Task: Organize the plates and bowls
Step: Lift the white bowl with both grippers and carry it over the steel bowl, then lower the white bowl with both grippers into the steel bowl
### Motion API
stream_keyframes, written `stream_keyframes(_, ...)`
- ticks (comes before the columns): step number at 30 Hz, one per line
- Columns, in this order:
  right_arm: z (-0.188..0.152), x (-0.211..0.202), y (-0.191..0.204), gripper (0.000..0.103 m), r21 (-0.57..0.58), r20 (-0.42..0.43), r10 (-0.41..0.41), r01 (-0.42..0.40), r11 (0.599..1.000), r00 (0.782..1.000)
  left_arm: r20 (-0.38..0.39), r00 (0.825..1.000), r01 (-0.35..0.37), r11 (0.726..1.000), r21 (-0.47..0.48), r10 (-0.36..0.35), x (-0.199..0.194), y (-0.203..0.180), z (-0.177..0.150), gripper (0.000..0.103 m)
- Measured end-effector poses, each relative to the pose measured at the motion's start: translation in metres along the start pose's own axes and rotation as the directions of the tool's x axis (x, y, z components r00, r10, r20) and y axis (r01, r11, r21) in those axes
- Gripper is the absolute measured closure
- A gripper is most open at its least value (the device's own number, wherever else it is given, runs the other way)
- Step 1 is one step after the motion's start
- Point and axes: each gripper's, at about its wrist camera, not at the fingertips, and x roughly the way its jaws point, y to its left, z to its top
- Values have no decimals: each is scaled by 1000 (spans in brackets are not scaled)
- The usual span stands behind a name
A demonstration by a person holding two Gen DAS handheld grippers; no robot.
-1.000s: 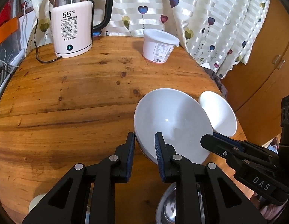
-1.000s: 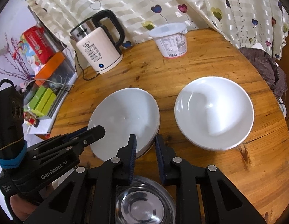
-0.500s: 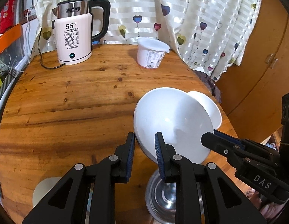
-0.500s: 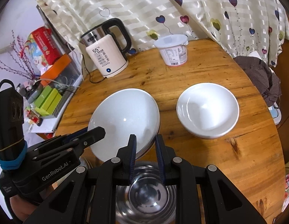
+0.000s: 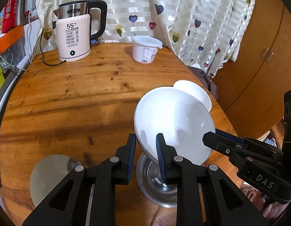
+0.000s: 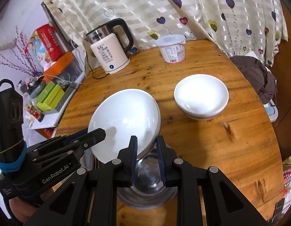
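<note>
Right wrist: both tools (image 6: pixel 146 157) clamp white plate (image 6: pixel 124 120) rim; table (image 6: pixel 230 141) rightward bare

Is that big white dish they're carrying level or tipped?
Tipped. The white plate is held off the table by both grippers at its near rim, its far edge raised, above a steel bowl.

The large white plate (image 5: pixel 173 124), clamped at its rim between the fingers (image 5: pixel 131 150) of the left gripper (image 5: pixel 145 150) and the right gripper (image 6: pixel 146 150), has been lifted off the worktop (image 5: pixel 74 98) and drawn back. The steel bowl (image 6: pixel 147 186), earlier barely glimpsed below the fingers, is now seen directly beneath the raised plate. The stacked white bowls (image 6: pixel 201 96) are left further beyond the fingertips, and a pale dish (image 5: pixel 49 177) has been brought into view left of the left fingers.
</note>
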Motion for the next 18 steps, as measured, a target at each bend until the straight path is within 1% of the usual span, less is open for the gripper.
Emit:
stream_keyframes(8, -21, -6, -3, 83, 1, -23, -10, 10, 1000, 1000, -26, 1000, 5, 1000, -4, -6, 0, -4, -19, 80)
stream_keyframes(18, -33, -4, -9, 83, 8, -52, -15, 15, 1000, 999, -60, 998, 8, 1000, -6, -8, 6, -9, -31, 80)
